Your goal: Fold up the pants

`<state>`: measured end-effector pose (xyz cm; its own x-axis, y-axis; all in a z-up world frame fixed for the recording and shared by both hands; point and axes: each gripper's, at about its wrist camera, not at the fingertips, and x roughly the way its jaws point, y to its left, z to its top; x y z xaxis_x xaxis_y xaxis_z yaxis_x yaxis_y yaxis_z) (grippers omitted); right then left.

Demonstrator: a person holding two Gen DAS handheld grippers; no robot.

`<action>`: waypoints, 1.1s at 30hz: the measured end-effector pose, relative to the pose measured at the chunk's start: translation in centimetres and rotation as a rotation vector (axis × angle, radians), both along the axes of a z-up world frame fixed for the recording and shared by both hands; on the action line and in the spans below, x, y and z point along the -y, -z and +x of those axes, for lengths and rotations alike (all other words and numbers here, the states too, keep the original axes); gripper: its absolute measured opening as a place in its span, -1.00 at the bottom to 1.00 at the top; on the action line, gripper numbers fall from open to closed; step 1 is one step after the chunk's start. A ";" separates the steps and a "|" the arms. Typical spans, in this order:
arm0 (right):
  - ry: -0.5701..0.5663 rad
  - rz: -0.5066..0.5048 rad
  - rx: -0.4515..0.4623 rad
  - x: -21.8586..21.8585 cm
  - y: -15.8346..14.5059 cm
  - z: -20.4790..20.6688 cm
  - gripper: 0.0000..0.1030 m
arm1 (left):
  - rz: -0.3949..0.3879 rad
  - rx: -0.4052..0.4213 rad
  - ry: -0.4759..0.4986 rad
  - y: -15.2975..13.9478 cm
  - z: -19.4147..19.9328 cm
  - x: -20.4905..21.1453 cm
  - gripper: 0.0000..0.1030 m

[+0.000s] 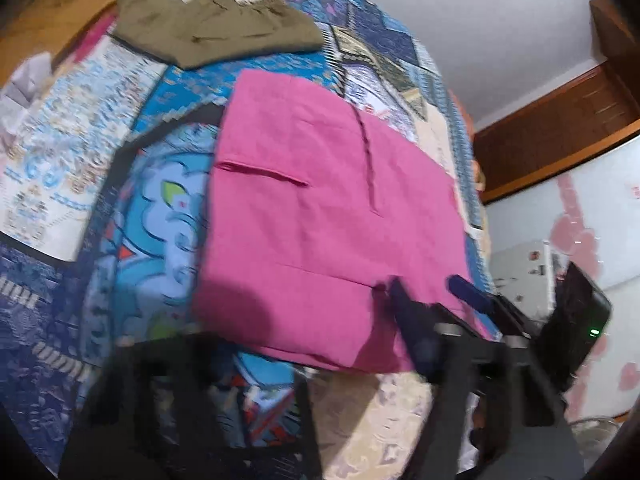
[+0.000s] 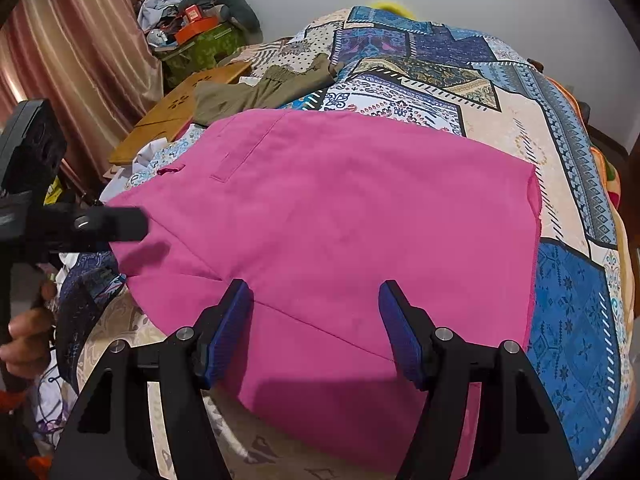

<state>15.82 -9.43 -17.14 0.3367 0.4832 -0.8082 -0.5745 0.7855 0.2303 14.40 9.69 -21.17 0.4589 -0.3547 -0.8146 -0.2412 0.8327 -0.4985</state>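
Note:
The pink pants lie folded into a flat rectangle on the patterned bedspread; they also show in the left wrist view. My right gripper is open and empty, hovering just above the near part of the pants; it also shows in the left wrist view at the pants' corner. My left gripper shows at the left edge of the pants, seen from the side; its own view is blurred and its fingers do not show clearly.
Folded olive-green pants lie farther back on the bed, also in the right wrist view. A wooden board and a cluttered green box stand beyond them. A curtain hangs at the left.

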 end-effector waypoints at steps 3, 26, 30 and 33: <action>0.006 0.003 -0.003 0.2 0.0 0.0 0.23 | 0.039 0.005 -0.005 -0.1 0.1 -0.1 -0.45; 0.113 0.019 -0.058 5.7 0.7 -1.1 0.28 | 0.714 0.359 0.170 -8.0 -0.8 6.0 -0.61; 0.167 0.056 -0.085 7.1 1.4 -1.0 0.29 | 0.727 0.426 0.234 -9.9 0.1 9.0 -0.64; 0.187 0.064 -0.086 7.4 1.4 -1.1 0.29 | 0.684 0.484 0.289 -11.6 0.9 11.1 -0.67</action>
